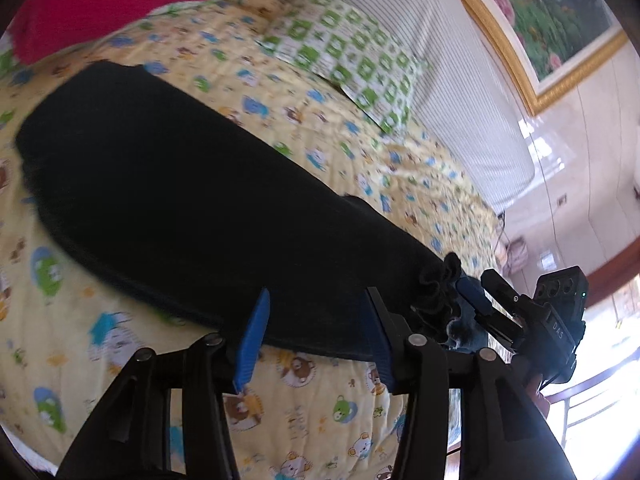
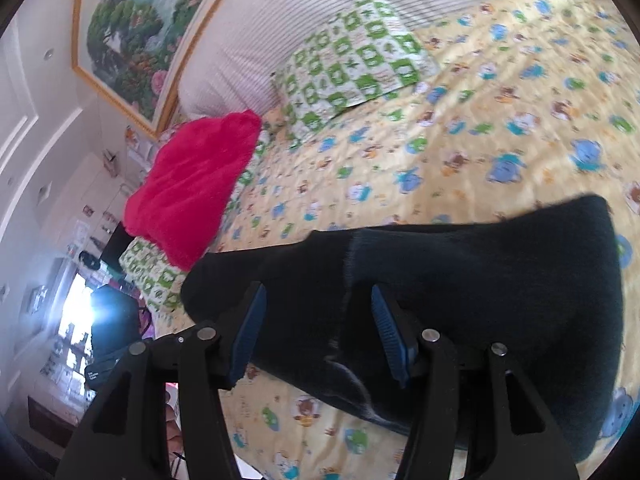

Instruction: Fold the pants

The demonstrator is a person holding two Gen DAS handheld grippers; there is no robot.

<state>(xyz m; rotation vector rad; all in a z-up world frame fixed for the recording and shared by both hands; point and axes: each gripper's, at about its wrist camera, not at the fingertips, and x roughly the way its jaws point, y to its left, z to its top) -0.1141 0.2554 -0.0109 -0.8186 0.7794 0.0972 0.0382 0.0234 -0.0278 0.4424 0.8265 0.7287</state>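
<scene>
The black pants (image 1: 168, 184) lie stretched across the bed (image 1: 312, 400), on its yellow cartoon-print cover. The left hand-held gripper (image 1: 316, 340) hangs at their near edge with its blue pads spread wide, the cloth between them but unpinched. In its view the right hand-held gripper (image 1: 472, 300) appears at the pants' bunched end. From the right wrist, the right hand-held gripper (image 2: 318, 336) also stands spread, straddling the pants (image 2: 460, 280). A red blanket (image 2: 192, 192) and a green checked pillow (image 2: 352, 64) lie farther back.

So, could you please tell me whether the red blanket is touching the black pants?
Apart. The right wrist view shows the red blanket lying toward the pillow end, with a strip of patterned bedspread showing between it and the black pants.
</scene>
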